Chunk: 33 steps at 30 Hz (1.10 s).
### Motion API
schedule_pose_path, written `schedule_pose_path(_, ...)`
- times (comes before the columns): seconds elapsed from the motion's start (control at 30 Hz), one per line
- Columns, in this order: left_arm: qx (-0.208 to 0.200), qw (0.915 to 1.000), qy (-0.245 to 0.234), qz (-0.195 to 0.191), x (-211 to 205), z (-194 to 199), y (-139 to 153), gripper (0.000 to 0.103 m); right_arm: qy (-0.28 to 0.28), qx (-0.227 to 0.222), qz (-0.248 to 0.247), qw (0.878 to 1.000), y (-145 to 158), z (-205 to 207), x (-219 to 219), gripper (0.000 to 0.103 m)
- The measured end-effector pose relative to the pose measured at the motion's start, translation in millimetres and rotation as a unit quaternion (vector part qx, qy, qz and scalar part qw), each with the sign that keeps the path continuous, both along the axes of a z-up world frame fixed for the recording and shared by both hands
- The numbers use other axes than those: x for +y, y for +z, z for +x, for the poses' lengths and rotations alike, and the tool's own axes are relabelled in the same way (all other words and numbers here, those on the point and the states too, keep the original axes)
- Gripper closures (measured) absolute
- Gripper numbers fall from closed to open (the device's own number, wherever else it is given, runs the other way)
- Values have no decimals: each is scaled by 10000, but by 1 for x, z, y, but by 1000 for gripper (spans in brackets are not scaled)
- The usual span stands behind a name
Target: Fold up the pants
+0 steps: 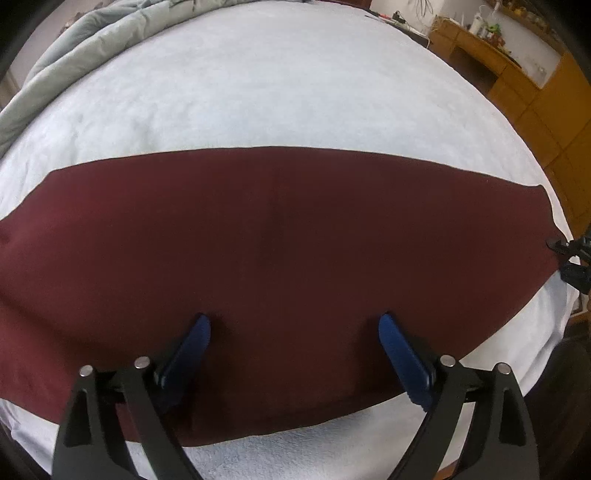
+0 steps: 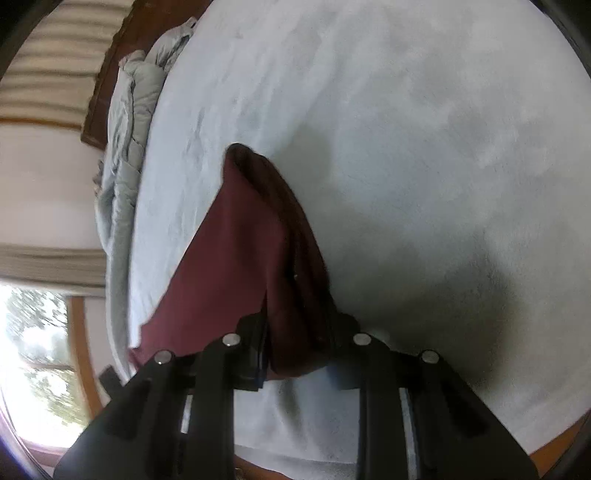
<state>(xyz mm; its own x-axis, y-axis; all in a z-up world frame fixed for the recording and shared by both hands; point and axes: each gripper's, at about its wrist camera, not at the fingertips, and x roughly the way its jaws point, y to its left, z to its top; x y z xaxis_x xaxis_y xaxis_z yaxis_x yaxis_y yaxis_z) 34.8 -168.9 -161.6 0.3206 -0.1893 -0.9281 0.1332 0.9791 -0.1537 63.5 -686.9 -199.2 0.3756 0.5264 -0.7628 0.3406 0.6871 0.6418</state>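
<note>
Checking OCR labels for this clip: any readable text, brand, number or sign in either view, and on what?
None readable in either view.
Maroon pants: plain cloth, no tag or print showing.
White bed cover: no text.
Left gripper and right gripper: no markings visible.
Items on the wooden cabinet: too small and blurred to read, if they carry any labels.

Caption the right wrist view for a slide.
Right gripper pinches the maroon pants' end, lifting it off the white bedspread.
</note>
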Motion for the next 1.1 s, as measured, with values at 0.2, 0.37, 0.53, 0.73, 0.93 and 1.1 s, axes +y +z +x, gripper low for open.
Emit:
schedule_pose_path(0.2,-13,9997,-258,-11,0,-5,-5,10,48,334,-692,9970,8,10,27,78)
schedule_pose_path(0.37,42,9968,251,-753,19,-8,21,12,-203,-68,-482,9986,37,7,42,78)
schedule_pose_path(0.53,-245,9925,561,-1058,52,-22,54,11,168,-653,-790,9946,88,7,82,77)
schedule_pose_path(0.73,-277,9862,963,-1315,89,-35,62,11,803,-1270,-936,9842,136,31,180,76)
schedule_pose_path(0.93,-260,9780,1289,-1621,122,-49,59,11,1591,-1612,-1028,9686,156,40,285,76)
schedule_pose_path(1.1,-196,9702,1572,-1834,141,-53,56,11,2140,-1547,-880,9605,150,48,365,76)
